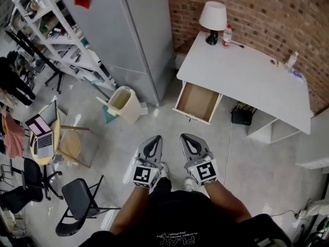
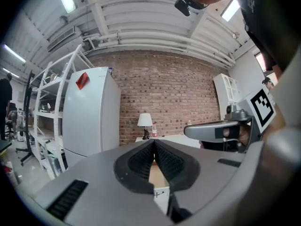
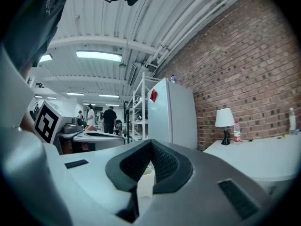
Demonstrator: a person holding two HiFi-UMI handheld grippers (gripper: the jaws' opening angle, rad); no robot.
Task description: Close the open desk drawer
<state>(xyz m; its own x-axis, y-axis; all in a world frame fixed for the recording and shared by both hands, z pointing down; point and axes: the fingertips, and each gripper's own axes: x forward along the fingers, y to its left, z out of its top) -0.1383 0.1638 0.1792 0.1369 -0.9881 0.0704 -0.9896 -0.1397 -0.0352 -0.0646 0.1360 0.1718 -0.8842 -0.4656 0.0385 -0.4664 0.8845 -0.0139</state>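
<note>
The white desk [image 1: 252, 76] stands against the brick wall at the upper right of the head view. Its drawer [image 1: 196, 102] is pulled out at the left end, empty, with a wooden bottom. Both grippers are held side by side in front of the person, well short of the drawer. My left gripper [image 1: 154, 138] is shut with nothing in it. My right gripper [image 1: 187, 137] is shut and empty too. In the left gripper view the drawer front [image 2: 160, 192] shows behind the closed jaws. The desk top [image 3: 263, 157] lies to the right in the right gripper view.
A cream waste bin [image 1: 123, 103] stands left of the drawer beside a tall grey cabinet [image 1: 128, 30]. A lamp [image 1: 213, 18] and a bottle [image 1: 226, 35] sit on the desk. A black box [image 1: 241, 116] lies under it. A folding chair [image 1: 79, 199] and laptop table [image 1: 43, 135] are at the left.
</note>
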